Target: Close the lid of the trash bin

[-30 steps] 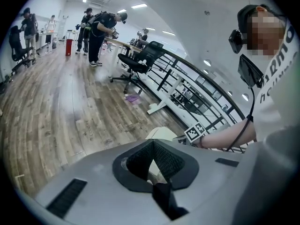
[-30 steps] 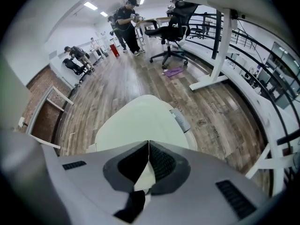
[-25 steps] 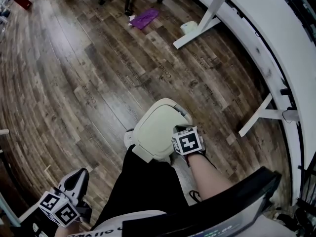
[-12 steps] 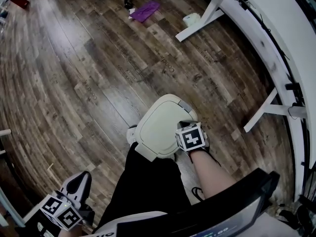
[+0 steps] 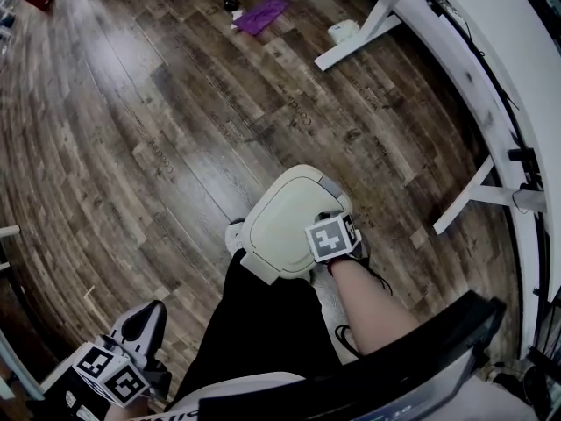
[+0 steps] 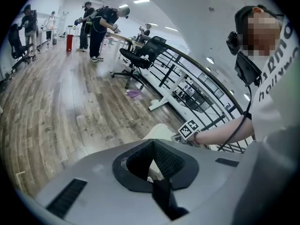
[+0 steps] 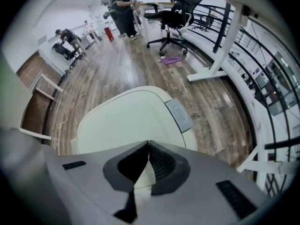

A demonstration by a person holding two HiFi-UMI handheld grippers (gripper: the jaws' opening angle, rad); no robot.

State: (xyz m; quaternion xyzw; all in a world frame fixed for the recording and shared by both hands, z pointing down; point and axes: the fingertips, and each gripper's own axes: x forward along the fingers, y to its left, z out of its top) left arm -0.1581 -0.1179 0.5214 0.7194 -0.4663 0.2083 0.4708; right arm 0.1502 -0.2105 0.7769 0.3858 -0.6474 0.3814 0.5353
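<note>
Left hand-held gripper [image 5: 142,323] sits low by the person's leg, well apart from the bin. Its own view shows the jaws pressed together w/ nothing btw them, plus ppl [image 6: 98,26] standing far down the room, outside the head view. Cream trash bin [image 5: 285,222] stands on the wood floor [image 5: 131,130]. Its lid [image 7: 131,121] lies flat down, so contents can't be seen; grey latch tab [image 7: 178,115] at its far edge. Right hand-held gripper [image 5: 335,235] is over the lid's right edge, jaws closed tip to tip, holding nothing; contact unclear.
</note>
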